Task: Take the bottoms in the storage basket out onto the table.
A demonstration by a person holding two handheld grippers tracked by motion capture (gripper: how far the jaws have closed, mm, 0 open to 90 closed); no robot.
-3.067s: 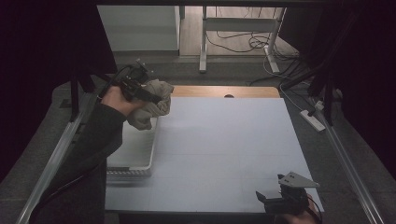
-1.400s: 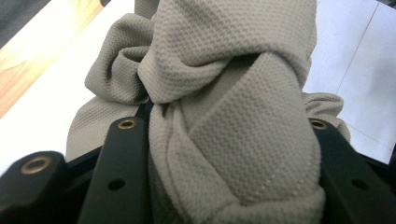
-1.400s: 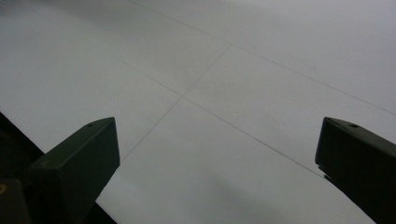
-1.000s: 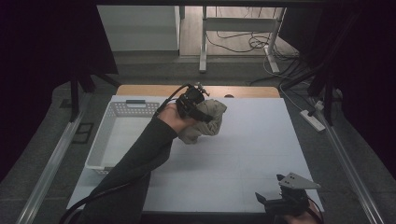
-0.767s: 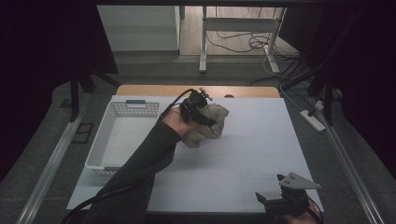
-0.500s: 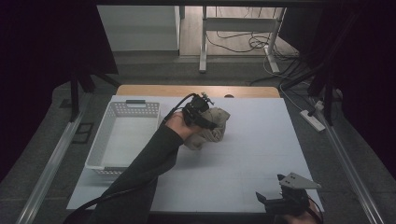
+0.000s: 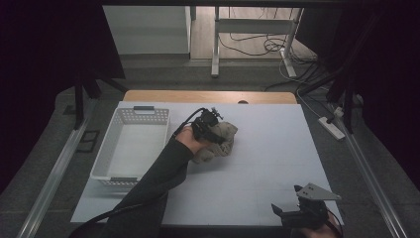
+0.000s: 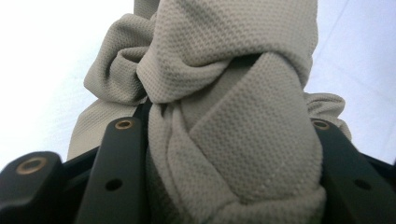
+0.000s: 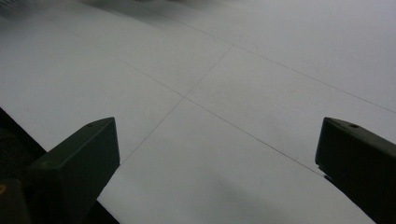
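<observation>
White plastic basket (image 7: 130, 144) sits on the left part of the white table (image 7: 267, 168). Just right of the basket, the left gripper (image 7: 212, 130) is clamped on a bunched beige knit cloth (image 7: 223, 141), its jaws pressing both sides of the fabric. Well right of the basket, at the table's near edge, the right gripper (image 7: 297, 214) has its jaws spread, holding nothing.

The crumpled beige cloth of fine dotted knit (image 8: 233, 93) is plain khaki-beige throughout. The black left tongs (image 8: 224, 186) are matte black with brass-coloured screws. The white slotted plastic basket (image 7: 131, 148) sits on the white bench (image 7: 277, 163), crossed by thin grey lines.
</observation>
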